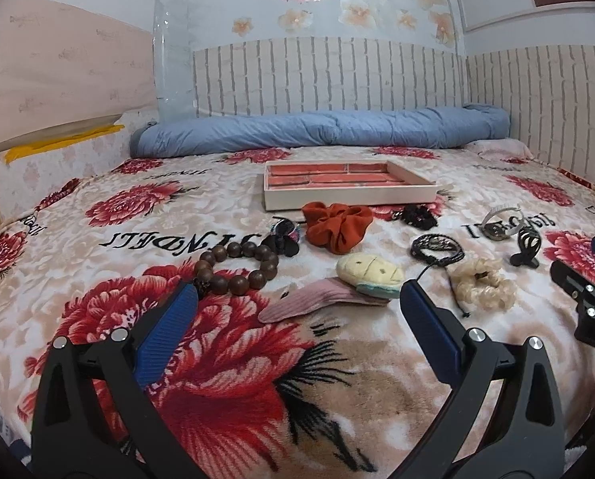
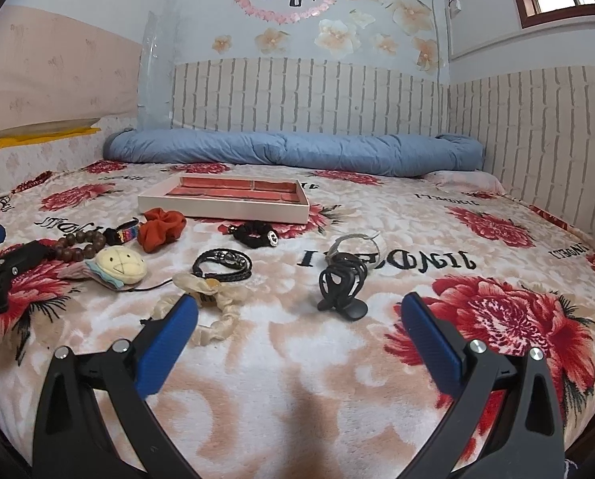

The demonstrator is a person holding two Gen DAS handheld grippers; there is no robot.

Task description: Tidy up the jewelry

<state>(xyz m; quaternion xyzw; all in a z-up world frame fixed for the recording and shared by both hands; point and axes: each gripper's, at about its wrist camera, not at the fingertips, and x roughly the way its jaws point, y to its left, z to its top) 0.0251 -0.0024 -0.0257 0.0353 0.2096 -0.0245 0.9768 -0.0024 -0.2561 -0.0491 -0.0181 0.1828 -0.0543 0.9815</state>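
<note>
Both claws hang spread and empty above the near edge of the bed (image 1: 78, 207): the left claw (image 1: 297, 299) over the pink hair clip (image 1: 309, 299) with its cream plush ornament, the right claw (image 2: 299, 311) just short of the black claw clip (image 2: 343, 283) and the cream scrunchie (image 2: 213, 311). The tray (image 1: 349, 195) sits toward the far edge, its red compartments apparently unfilled. Wooden bead bracelet (image 1: 237, 265), rust scrunchie (image 1: 335, 225) and black cord bracelet (image 2: 222, 265) lie scattered between. Judgement: sorting has not begun; the first pick is in hand. Next move calls for lowering one claw astride an item, closing, and carrying it to a compartment.
</note>
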